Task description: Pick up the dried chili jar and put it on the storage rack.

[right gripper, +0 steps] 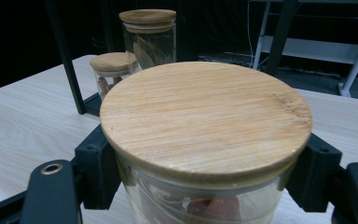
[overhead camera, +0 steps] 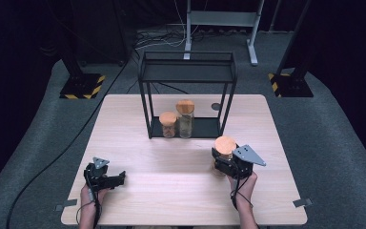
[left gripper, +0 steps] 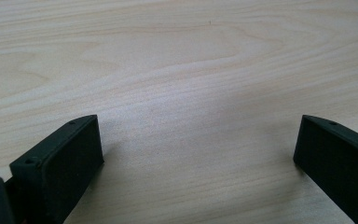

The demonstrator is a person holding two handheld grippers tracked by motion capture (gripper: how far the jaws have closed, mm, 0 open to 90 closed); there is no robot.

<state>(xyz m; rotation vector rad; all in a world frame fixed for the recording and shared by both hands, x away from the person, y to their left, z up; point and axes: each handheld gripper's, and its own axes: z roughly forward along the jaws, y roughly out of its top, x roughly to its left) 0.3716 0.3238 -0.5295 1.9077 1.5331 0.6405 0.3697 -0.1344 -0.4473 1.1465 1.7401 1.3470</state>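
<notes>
Near the worktop's [overhead camera: 124, 124] right front, the right gripper [overhead camera: 225, 161] had its fingers clamped on a wood-lidded glass jar [right gripper: 205, 121], seemingly bound for the black shelf rack [overhead camera: 188, 76] holding two others. Opposite, the left gripper [overhead camera: 106, 177] rested idle, fingers spread wide.

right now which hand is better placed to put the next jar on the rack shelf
Right. The right gripper is clamped on the jar, close to the rack. The left gripper is open over bare table.
</notes>
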